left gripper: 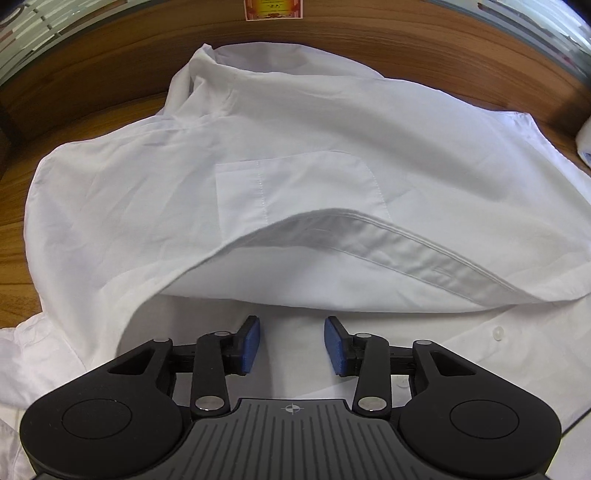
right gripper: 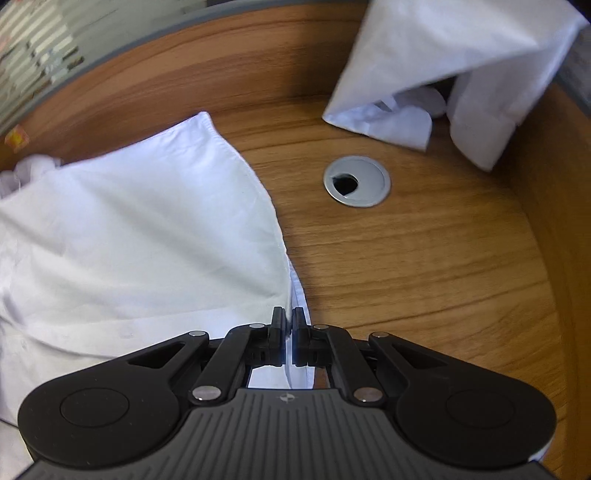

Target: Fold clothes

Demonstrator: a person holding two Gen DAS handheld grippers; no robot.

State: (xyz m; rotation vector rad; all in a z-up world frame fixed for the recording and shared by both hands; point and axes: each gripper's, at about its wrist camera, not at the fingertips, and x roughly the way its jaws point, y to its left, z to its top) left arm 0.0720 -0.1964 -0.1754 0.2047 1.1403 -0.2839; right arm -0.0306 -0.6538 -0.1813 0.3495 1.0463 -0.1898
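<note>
A white button shirt (left gripper: 295,166) lies rumpled on the wooden table (left gripper: 92,92), chest pocket (left gripper: 295,188) facing up. Its front panel is folded back, so the button placket (left gripper: 424,266) arches over the fabric below. My left gripper (left gripper: 291,325) hovers just in front of that lifted edge. It is open, and only flat cloth shows between its blue pads (left gripper: 251,343). In the right wrist view the shirt (right gripper: 129,229) fills the left half. My right gripper (right gripper: 289,314) is shut on the shirt's side edge, with a strip of white fabric pinched between its jaws.
A second white garment (right gripper: 461,48) lies crumpled at the table's far right corner. A round metal cable grommet (right gripper: 357,181) is set into the bare wood (right gripper: 424,277) right of the shirt. A red and yellow label (left gripper: 274,9) is stuck at the far edge.
</note>
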